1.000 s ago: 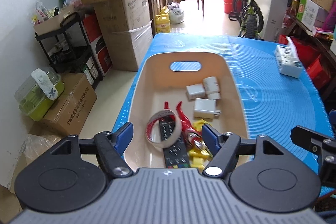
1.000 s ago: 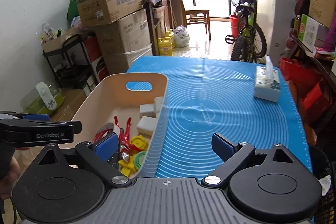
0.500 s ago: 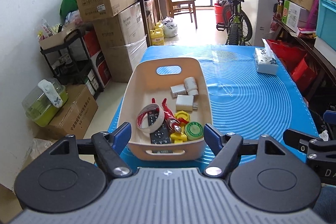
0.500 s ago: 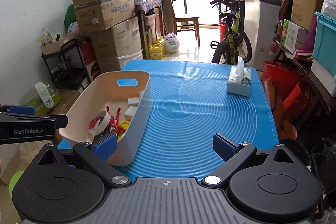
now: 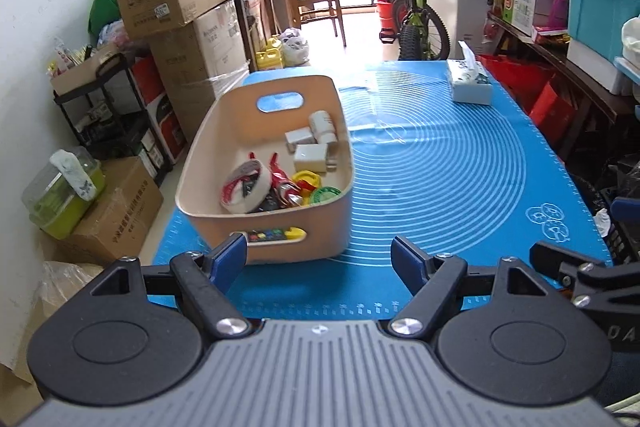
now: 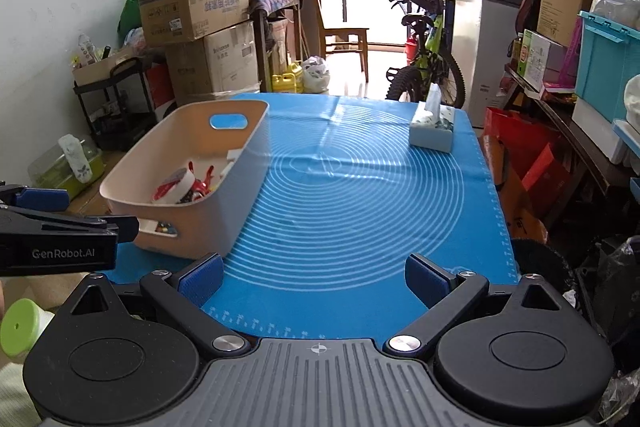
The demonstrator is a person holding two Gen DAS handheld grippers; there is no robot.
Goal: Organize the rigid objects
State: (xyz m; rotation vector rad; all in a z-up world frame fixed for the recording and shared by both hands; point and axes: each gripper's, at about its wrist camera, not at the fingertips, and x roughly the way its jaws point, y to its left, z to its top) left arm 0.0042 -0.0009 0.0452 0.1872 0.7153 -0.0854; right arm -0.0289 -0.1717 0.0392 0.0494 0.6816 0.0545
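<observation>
Beige bin (image 5: 208,131) on blue mat (image 5: 460,163) with white rings.

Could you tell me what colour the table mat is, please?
Blue mat with white concentric rings, clearest in the right wrist view.

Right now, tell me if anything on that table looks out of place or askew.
Nothing stands out. The beige bin sits upright on the blue mat with the tape roll, white adapters and clips inside it. The tissue box stands alone at the mat's far corner. No spill or damage shows.
</observation>
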